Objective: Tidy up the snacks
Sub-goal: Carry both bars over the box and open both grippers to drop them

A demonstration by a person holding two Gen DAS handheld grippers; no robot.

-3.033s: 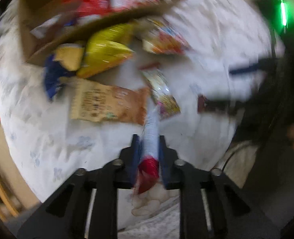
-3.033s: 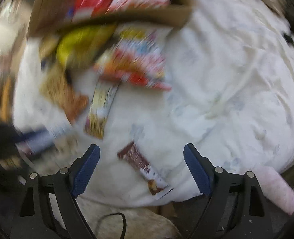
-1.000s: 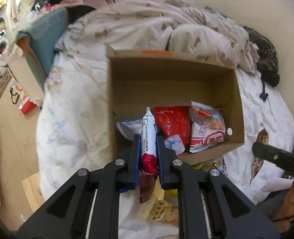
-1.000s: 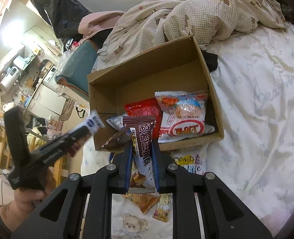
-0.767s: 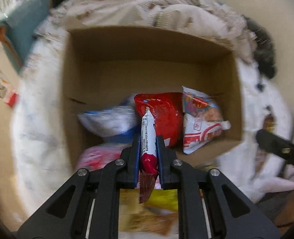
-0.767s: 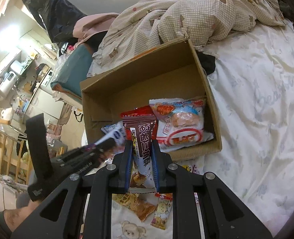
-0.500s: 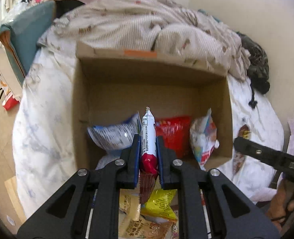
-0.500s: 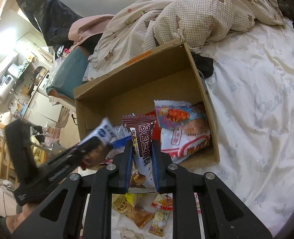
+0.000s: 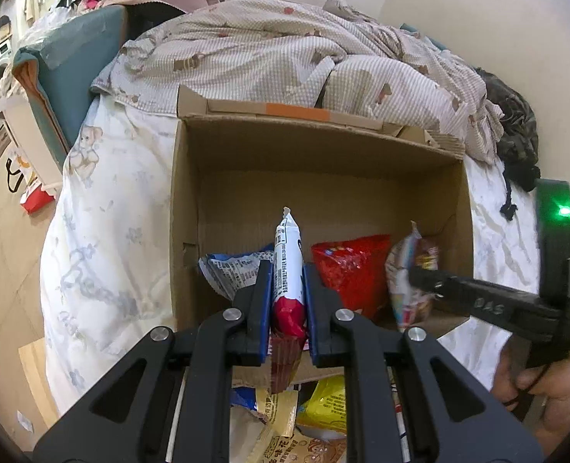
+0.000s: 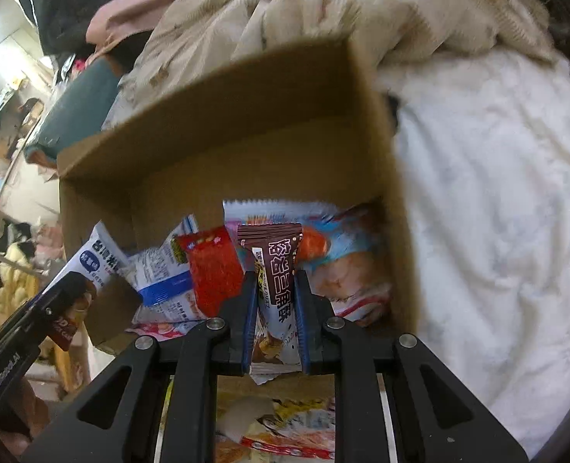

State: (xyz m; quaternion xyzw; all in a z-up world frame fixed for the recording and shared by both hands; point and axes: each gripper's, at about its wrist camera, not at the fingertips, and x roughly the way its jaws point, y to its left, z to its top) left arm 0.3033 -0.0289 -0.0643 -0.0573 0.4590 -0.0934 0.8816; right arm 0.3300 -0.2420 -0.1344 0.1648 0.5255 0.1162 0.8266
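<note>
Nearest, several loose snack packets [image 9: 316, 405] lie on the bed sheet [image 9: 92, 270] in front of the box; these remain to be sorted. The left gripper [image 9: 288, 293] pinches a white-and-red snack stick [image 9: 288, 266] upright, held above the near wall of the cardboard box [image 9: 323, 146]. The right gripper [image 10: 273, 301] pinches a brown chocolate bar [image 10: 275, 270], also poised at the box opening. Inside, a red packet [image 9: 352, 266], a blue-and-white packet [image 9: 235, 270] and a pale printed packet [image 10: 346, 266] are already stowed. Judged progress: partway; both held items await release.
</note>
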